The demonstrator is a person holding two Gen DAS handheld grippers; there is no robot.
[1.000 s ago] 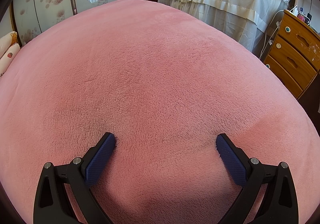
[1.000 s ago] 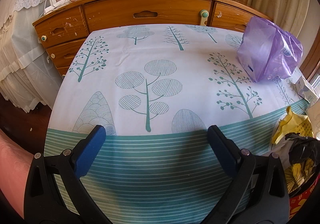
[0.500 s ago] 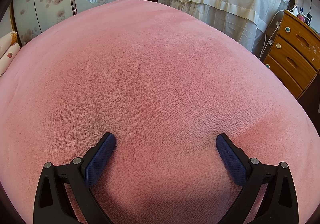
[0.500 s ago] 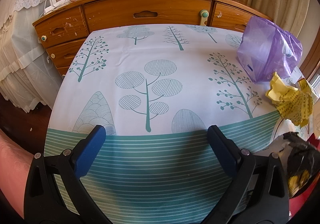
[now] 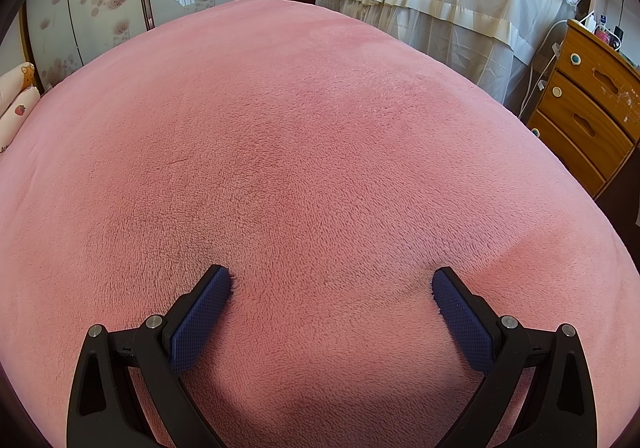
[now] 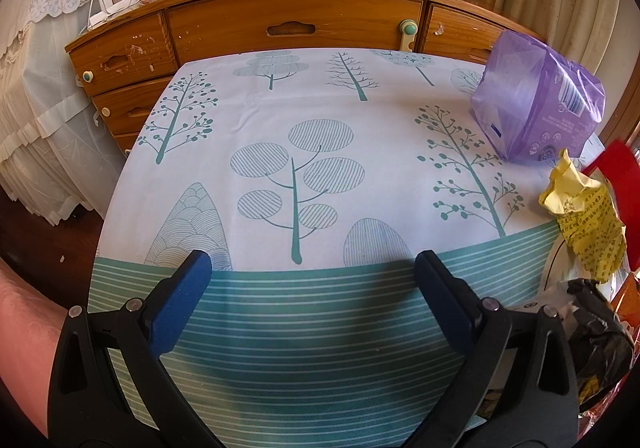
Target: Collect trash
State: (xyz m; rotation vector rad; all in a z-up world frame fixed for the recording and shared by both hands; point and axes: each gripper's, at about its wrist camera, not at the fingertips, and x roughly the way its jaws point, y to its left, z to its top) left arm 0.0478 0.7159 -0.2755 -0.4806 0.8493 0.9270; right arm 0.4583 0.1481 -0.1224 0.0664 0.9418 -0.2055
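Left tongs spread wide and empty, tips pressed into a pink fleece blanket on a bed; right tongs likewise wide apart, gripping nothing, low over the striped near edge of a table under a tree-print cloth. Trash sits at the table's right edge: crumpled yellow paper with printed text, a purple plastic bag standing behind it, and a black crinkled wrapper nearest, just beside the right finger. Wooden dresser beyond the table.
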